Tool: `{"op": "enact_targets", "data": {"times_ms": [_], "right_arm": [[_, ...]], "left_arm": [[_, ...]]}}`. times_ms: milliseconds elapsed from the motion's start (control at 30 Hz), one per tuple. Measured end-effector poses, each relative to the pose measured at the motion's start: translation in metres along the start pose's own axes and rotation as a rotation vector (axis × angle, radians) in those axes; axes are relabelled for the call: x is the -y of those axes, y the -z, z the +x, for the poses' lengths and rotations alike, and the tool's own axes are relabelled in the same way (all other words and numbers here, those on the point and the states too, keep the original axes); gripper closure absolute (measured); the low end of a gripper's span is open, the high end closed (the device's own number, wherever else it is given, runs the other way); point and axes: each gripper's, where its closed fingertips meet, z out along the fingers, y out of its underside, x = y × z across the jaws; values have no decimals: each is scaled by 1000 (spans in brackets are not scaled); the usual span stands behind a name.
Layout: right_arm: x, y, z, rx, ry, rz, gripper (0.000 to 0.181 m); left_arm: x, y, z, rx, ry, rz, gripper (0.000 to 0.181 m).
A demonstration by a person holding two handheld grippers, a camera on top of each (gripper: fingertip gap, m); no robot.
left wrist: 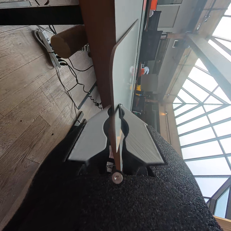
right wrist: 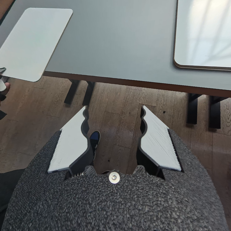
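Observation:
My left gripper [left wrist: 115,107] is shut on the edge of a thin white mat [left wrist: 125,65] with rounded corners and a brown rim. The view is rolled sideways, so I see the mat edge-on beside the grey table [left wrist: 127,12]. In the right wrist view the same mat [right wrist: 32,42] hangs tilted over the table's [right wrist: 112,37] front left part, partly past its edge. My right gripper [right wrist: 114,107] is open and empty, over the wooden floor just in front of the table edge. A stack of similar white mats [right wrist: 205,32] lies on the table at the right.
Black table legs [right wrist: 72,92] stand below the front edge. A dark shoe [right wrist: 95,138] shows on the floor between my right fingers. In the left wrist view a brown stool [left wrist: 66,41], a white power strip [left wrist: 50,46] and cables lie beside the table.

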Motion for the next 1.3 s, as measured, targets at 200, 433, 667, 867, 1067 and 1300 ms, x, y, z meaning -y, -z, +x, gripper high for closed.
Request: {"op": "enact_targets", "data": {"times_ms": [200,433,667,867,1067,1300], "right_arm": [[-12,16,-6,19,21,11,100],[-29,17,-82,299,-50,4,98],[6,52,-134,576,-297,101,95],[49,123,-116,779,-492,223,144],[78,204,-46,852,-576,373,175],[96,241,48,802,-535,387,174]], "left_arm": [[-23,37,21,-79,-78,4,178],[-82,86,67,-180,-107,-111,175],[-173,130,125,-335,-137,-299,175],[-278,140,200,-513,-172,-520,176],[-366,126,248,-579,-566,-752,152],[-420,76,252,-500,-1107,-883,120]]}}
